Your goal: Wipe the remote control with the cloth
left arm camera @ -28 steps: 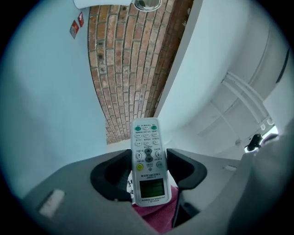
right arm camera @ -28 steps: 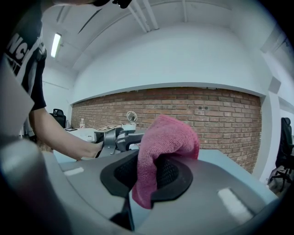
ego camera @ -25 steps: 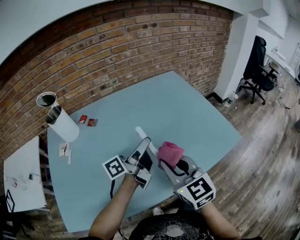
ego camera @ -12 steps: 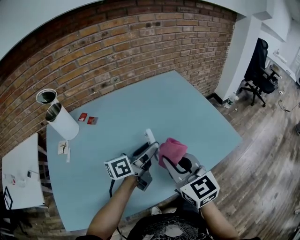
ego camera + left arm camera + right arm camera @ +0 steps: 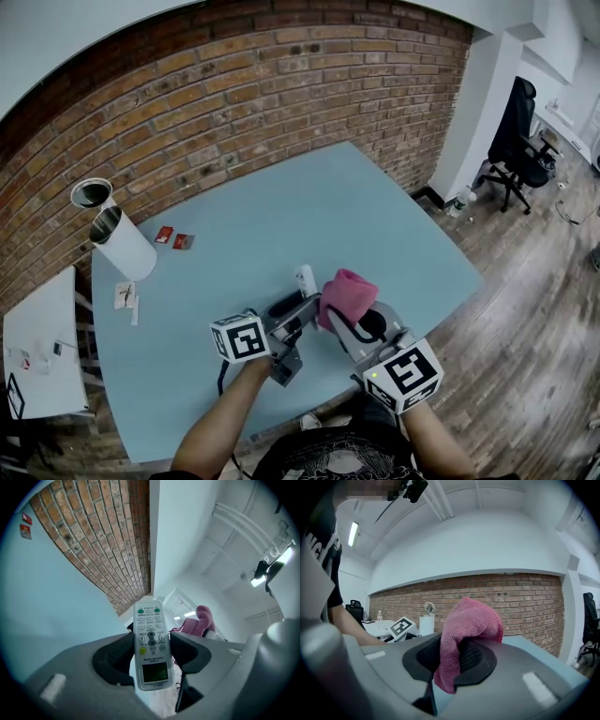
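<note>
Left gripper [image 5: 151,645]: jaws clamped on the remote control [image 5: 150,620], pads pressing its two long edges about halfway along, near the navigation keys. The remote's display end sits back towards the gripper body and its button end juts out past the jaw tips, so its long axis runs along the line the gripper points. The button face looks up into the left gripper view, bare and uncovered. Right gripper [image 5: 452,657]: jaws closed on the pink cloth [image 5: 472,620], a thick fold pinched between the pads, with the loose bulk humped up over the tips and a tail hanging below. Head view: both grippers are held above the near part of the blue table [image 5: 375,225], side by side, both pointing away from the person. The cloth lies just beside the remote's free end, on its right. I cannot tell whether the two touch, though a thin gap seems likely. In the left gripper view the cloth shows past the right-hand jaw, off the button face. Judgement: the right gripper is the one to travel. The cloth needs to cross leftwards onto the button face, then stroke along the long axis, out to the free end. The left gripper only has to hold steady.
</note>
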The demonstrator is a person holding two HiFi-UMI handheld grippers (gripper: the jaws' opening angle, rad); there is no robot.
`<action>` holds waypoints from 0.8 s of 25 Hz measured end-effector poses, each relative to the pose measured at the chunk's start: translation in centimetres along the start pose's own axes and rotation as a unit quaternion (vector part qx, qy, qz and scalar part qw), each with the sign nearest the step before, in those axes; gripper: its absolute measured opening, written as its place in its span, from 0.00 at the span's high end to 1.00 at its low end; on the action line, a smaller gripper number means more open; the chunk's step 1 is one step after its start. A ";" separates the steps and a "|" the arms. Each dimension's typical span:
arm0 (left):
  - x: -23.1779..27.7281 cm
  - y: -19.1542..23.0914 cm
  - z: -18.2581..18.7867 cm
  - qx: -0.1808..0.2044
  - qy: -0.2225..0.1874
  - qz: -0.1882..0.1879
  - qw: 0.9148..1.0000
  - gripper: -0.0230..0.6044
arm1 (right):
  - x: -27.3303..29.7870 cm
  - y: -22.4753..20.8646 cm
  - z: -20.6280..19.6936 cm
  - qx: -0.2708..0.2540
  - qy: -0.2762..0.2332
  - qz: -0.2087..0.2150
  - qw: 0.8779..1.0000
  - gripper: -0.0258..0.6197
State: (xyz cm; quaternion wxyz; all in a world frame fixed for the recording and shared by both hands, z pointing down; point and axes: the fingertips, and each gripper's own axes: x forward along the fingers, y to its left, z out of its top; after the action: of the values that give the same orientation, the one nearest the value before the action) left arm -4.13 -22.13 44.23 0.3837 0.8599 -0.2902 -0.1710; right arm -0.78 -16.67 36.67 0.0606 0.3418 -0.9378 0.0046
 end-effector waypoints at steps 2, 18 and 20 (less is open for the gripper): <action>-0.1 0.1 -0.2 0.011 0.007 0.001 1.000 0.58 | -0.1 -0.2 0.4 0.003 -0.005 -0.001 1.000 0.87; 0.4 -1.9 -3.1 0.131 0.086 -0.010 0.988 0.58 | -0.5 -2.3 2.6 0.005 -0.033 -0.015 0.999 0.87; 0.3 -2.0 -3.2 0.138 0.089 -0.010 0.986 0.58 | -0.5 -2.6 2.8 0.005 -0.034 -0.018 0.999 0.87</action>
State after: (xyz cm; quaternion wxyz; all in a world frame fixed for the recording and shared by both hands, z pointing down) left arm -1.47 -19.46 44.74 0.2839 0.9191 -0.2674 -0.0562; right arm 0.97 -18.45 33.76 0.0275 0.3593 -0.9328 -0.0036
